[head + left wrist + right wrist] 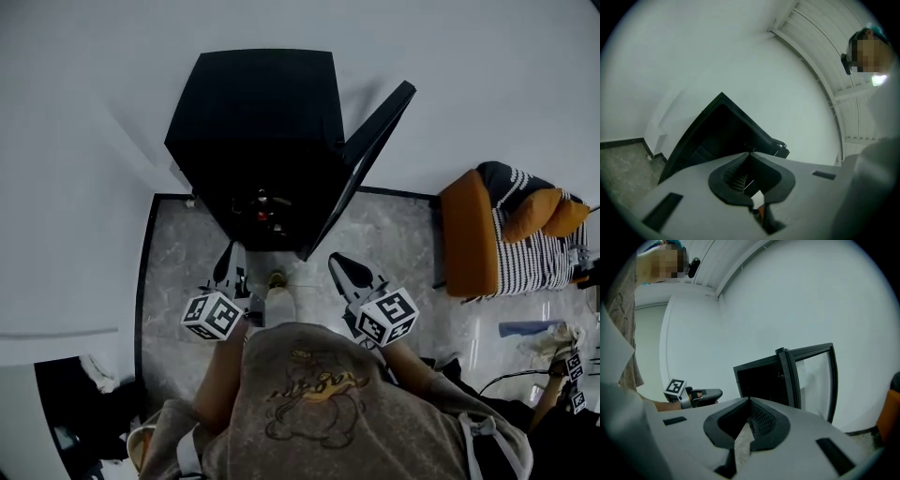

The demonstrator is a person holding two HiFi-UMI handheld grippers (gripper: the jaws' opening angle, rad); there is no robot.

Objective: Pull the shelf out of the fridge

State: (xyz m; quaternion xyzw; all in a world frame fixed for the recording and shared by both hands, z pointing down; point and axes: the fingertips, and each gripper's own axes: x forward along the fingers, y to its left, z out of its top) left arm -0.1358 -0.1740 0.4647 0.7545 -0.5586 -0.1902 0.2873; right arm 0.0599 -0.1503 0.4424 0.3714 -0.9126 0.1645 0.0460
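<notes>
Head view: left hand-held gripper (231,255) and right hand-held gripper (343,266), both closed and empty, short of the black boxy fridge (253,122) ahead; its glass-panelled door (367,157) open; shelf, lost in the dark interior, apparently not yet pulled.

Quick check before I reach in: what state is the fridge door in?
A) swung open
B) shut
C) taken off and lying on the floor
A: in the head view the door stands swung out from the fridge, leaving the dark inside exposed.
</notes>
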